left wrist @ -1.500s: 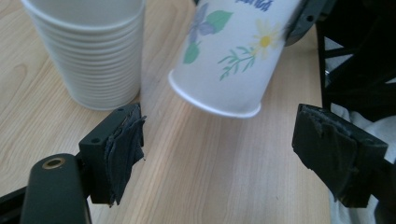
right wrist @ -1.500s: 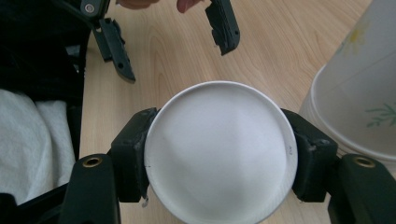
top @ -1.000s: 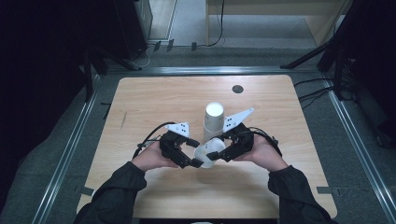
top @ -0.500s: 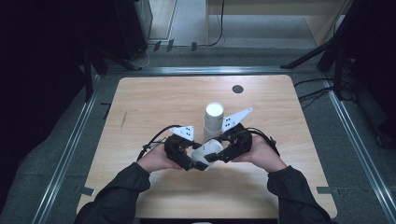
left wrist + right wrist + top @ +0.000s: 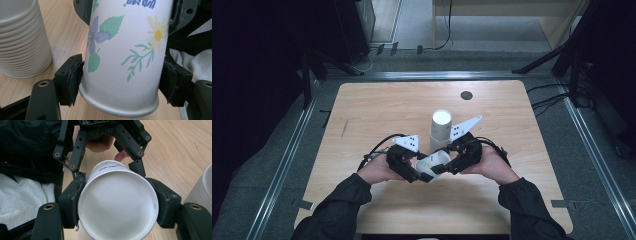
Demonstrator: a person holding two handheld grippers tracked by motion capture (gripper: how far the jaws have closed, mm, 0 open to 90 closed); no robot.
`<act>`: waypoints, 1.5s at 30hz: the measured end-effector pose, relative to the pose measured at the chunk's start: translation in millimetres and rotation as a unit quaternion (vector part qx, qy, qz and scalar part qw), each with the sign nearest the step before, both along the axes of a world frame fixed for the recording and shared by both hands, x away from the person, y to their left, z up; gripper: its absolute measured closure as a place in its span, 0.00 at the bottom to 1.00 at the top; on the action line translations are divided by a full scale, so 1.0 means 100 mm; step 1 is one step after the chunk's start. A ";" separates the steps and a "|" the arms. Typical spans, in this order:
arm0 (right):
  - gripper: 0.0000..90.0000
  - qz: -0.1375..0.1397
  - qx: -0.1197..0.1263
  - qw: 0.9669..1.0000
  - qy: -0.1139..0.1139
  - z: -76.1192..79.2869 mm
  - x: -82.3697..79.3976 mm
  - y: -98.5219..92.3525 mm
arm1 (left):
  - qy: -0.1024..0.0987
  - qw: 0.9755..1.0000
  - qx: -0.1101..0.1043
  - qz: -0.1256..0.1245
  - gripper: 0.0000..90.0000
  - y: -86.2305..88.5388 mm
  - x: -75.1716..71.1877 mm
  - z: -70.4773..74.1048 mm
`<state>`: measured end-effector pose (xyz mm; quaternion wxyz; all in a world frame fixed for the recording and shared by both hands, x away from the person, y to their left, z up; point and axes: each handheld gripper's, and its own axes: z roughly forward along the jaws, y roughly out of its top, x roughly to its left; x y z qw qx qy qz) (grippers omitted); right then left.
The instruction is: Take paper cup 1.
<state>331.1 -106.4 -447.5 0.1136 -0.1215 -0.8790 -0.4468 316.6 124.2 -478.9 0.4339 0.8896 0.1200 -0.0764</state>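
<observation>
- Over the near half of the surface [image 5: 387, 110], gripped one flowered paper cup [image 5: 432, 166] from both sides, tipped on its side.
- Had just been closing the left gripper [image 5: 421, 173] jaws, pads pressed on the cup's wall.
- Clamped the right gripper [image 5: 447, 163] jaws across its other end, seemingly to steady it for a handover or a pull.
- Left the stack of cups [image 5: 441, 129] upright just behind, within reach.

Bright even light on the table [image 5: 377, 105], dark surroundings, soft shadows, close gripper views slightly blurred

Both grippers [image 5: 411, 167] [image 5: 457, 161] low, tips together (left fingers [image 5: 72, 80] just closing), forearms converging.
</observation>
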 end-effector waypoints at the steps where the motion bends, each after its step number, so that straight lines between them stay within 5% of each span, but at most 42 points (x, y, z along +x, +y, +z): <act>1: 0.37 -0.001 0.001 1.000 -0.002 0.00 0.00 0.00 | 0.000 1.000 0.001 0.000 0.31 0.01 0.00 0.01; 11: 0.27 -0.024 0.008 1.000 -0.018 0.07 0.00 -0.15 | -0.001 1.000 -0.004 0.007 0.31 0.11 0.01 0.07; 25: 0.26 -0.041 -0.019 0.999 -0.031 -0.03 -0.10 -0.27 | -0.016 0.998 0.068 0.001 0.31 0.20 0.09 0.39; 27: 0.27 -0.041 -0.025 0.998 -0.035 -0.07 -0.11 -0.27 | -0.021 0.995 0.094 -0.005 0.31 0.19 0.11 0.45; 35: 0.27 -0.038 -0.030 0.998 -0.039 -0.13 -0.11 -0.22 | -0.030 0.992 0.123 -0.011 0.31 0.15 0.14 0.50; 36: 0.27 -0.037 -0.034 0.998 -0.042 -0.15 -0.11 -0.20 | -0.036 0.988 0.146 -0.014 0.31 0.12 0.14 0.49; 45: 0.26 -0.024 -0.042 0.997 -0.054 -0.18 -0.15 -0.11 | -0.020 0.982 0.186 -0.035 0.31 0.00 0.10 0.37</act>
